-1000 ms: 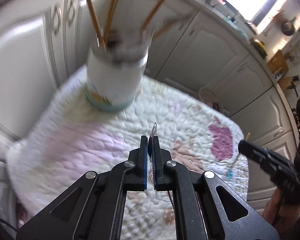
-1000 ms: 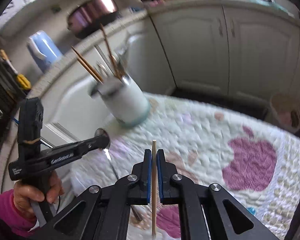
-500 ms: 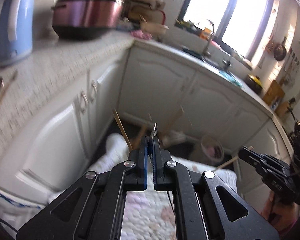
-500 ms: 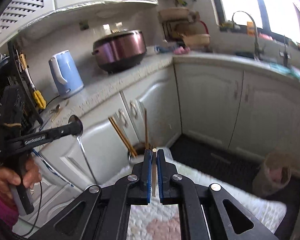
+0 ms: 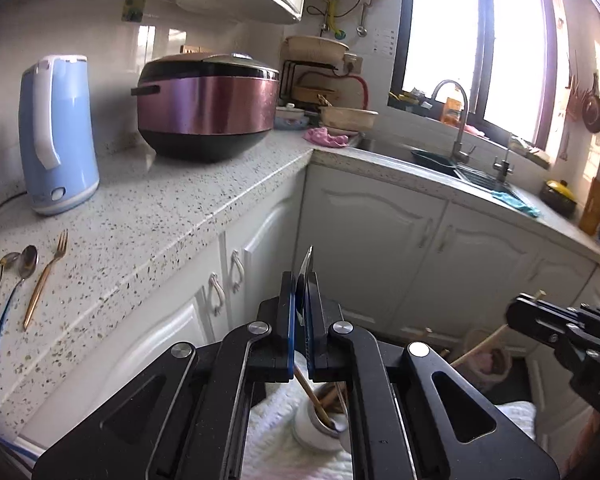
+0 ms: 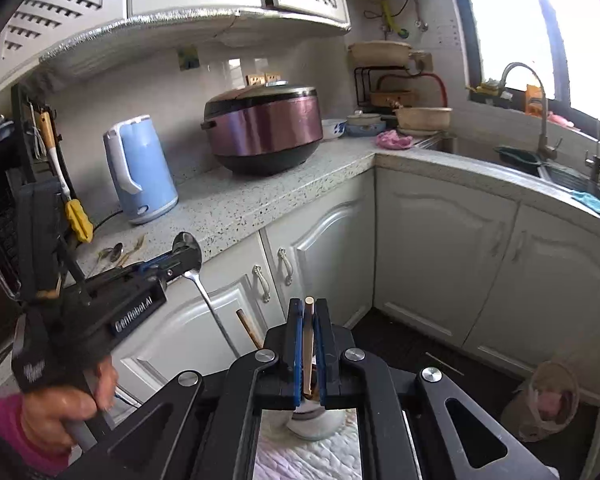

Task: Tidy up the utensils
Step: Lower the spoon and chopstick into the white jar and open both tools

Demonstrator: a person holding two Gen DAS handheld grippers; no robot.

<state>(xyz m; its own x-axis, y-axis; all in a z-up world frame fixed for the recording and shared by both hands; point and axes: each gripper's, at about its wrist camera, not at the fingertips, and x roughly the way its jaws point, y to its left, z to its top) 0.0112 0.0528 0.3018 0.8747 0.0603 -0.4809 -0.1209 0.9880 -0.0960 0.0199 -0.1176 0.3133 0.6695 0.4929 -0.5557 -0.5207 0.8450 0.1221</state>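
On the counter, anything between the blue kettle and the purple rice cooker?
Nothing: bare speckled counter between blue kettle and purple rice cooker; both wrist views show it.

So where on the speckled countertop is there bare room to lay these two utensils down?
Bare stretch of speckled countertop in front of the blue electric kettle and maroon rice cooker. Crowded by the gold fork, the spoons and the sink corner.

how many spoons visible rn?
3. Two spoons lie on the countertop by the gold fork: a blue-handled one and a smaller one. A third is clamped in the left gripper. The holder may hide more.
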